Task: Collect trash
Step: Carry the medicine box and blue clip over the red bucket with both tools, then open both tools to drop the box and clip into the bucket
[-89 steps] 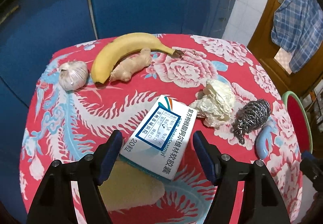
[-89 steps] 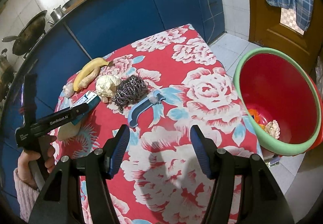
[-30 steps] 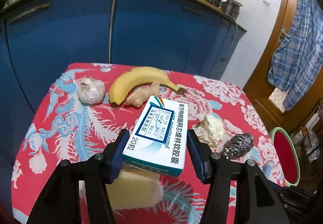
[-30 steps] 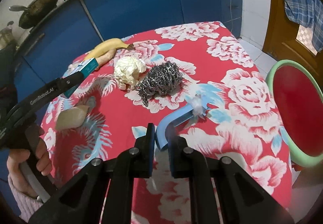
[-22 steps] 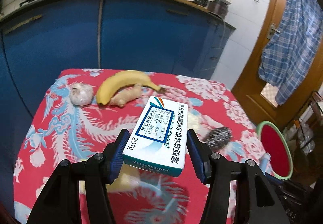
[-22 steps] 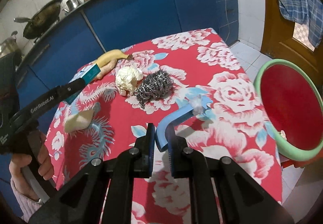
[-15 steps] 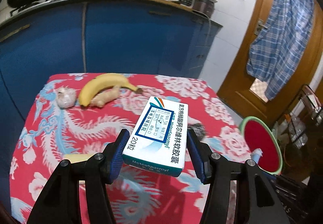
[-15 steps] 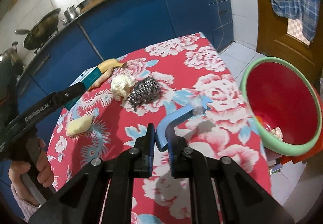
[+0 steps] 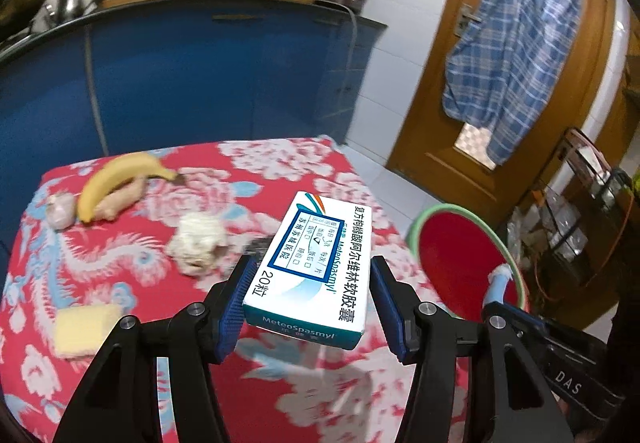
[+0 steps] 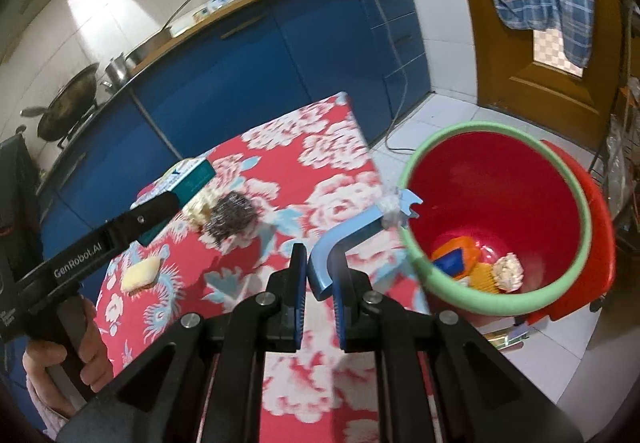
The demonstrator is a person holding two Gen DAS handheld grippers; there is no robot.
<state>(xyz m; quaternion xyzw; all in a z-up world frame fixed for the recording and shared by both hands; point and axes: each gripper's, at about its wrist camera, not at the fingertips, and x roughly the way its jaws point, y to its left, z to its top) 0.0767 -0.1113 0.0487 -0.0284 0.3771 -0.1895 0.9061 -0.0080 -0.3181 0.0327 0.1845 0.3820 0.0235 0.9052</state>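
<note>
Both tools are loaded and on the way to the bin. The left tool is clamped on a white and teal medicine box, which hangs clear of the table with its printed face up. The right tool is clenched on the bent end of a blue razor handle, whose head end, wrapped in something white, reaches to the green rim of the red bucket that stands on the floor just beside the table's edge.

Some of the collecting looks done: in the right wrist view the bucket already holds an orange and blue packet, something yellow beside it, and a crumpled white wad.

What is left, judging by how things lie: the box and the razor handle are not yet dropped in, and the floral cloth still carries a crumpled paper ball, a steel wool scourer just beside it, and a yellow sponge nearer the left side. A banana, a piece of ginger touching it, and a garlic bulb lie together at the far corner; whether these count as trash I cannot tell, though they look like food to keep.

So the task seems to be somewhere near its middle.
</note>
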